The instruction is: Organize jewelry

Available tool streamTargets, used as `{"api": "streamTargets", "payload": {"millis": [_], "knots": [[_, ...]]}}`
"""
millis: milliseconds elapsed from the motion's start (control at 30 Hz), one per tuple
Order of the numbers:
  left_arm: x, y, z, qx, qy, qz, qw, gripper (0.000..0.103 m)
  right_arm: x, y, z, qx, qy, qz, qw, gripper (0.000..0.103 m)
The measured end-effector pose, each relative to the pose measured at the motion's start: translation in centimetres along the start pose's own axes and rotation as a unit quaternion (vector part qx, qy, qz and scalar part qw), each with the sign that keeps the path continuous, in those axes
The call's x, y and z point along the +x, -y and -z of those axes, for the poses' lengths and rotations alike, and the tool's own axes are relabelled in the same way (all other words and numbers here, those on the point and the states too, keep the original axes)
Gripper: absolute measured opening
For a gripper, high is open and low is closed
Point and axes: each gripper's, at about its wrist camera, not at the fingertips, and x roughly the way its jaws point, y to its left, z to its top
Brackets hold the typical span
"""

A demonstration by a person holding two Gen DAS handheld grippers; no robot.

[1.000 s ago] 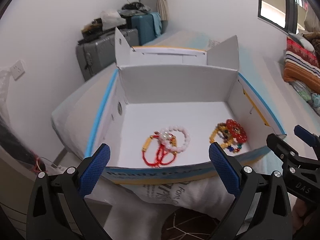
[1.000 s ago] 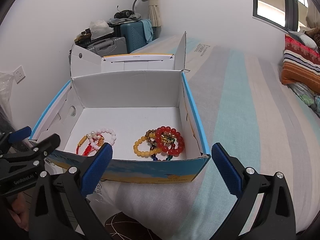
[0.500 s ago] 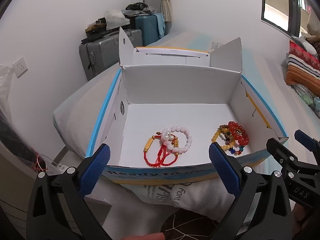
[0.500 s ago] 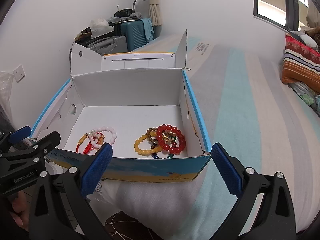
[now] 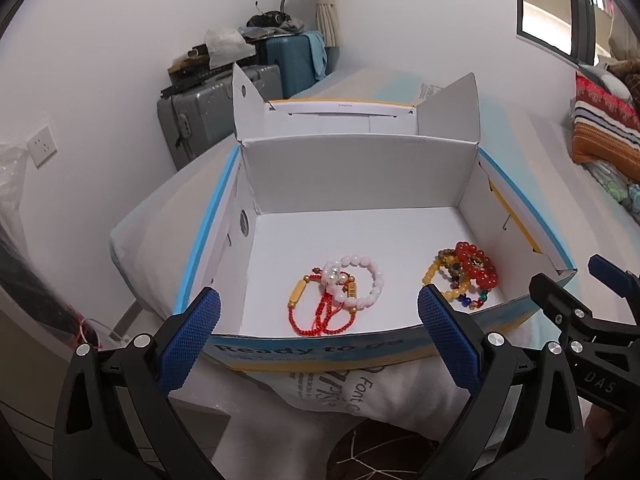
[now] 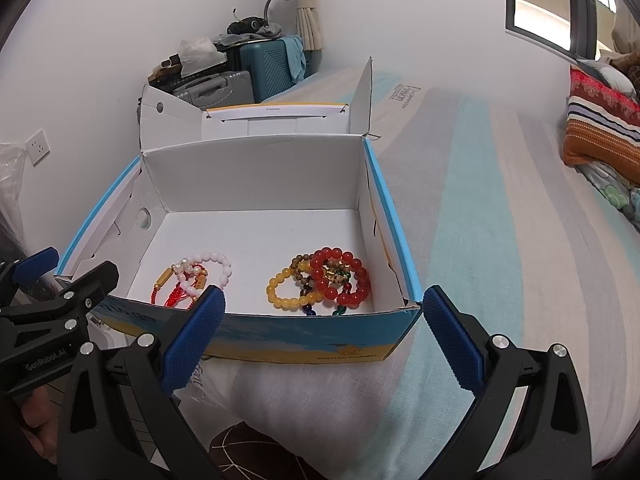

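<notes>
An open white cardboard box (image 5: 360, 168) with blue edges sits on the bed; it also shows in the right wrist view (image 6: 256, 168). Inside at the left lie a pink bead bracelet (image 5: 360, 280) and red cord bracelets (image 5: 320, 316). At the right lies a pile of red, yellow and brown bead bracelets (image 5: 468, 276), seen too in the right wrist view (image 6: 324, 280). My left gripper (image 5: 320, 340) is open and empty in front of the box's near wall. My right gripper (image 6: 320, 332) is open and empty beside it, also before the near wall.
The box rests on a striped blue, grey and white bedsheet (image 6: 500, 220). Grey and teal suitcases (image 5: 208, 116) stand against the wall behind. A striped pillow (image 6: 600, 132) lies at the far right. A wall socket (image 5: 42, 146) is at the left.
Both grippers have drawn slightly back and up from the box, so more of its floor shows. The bracelets have not moved. Both grippers stay open.
</notes>
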Motion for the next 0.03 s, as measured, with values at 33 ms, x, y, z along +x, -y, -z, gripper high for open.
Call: {"api": "streamTargets", "payload": {"millis": [33], "knots": [[-0.05,0.0,0.02,-0.002,-0.001,0.0,1.0,0.097,-0.01,0.0,-0.02,0.0,0.0,-0.001,1.0,0.095]]}}
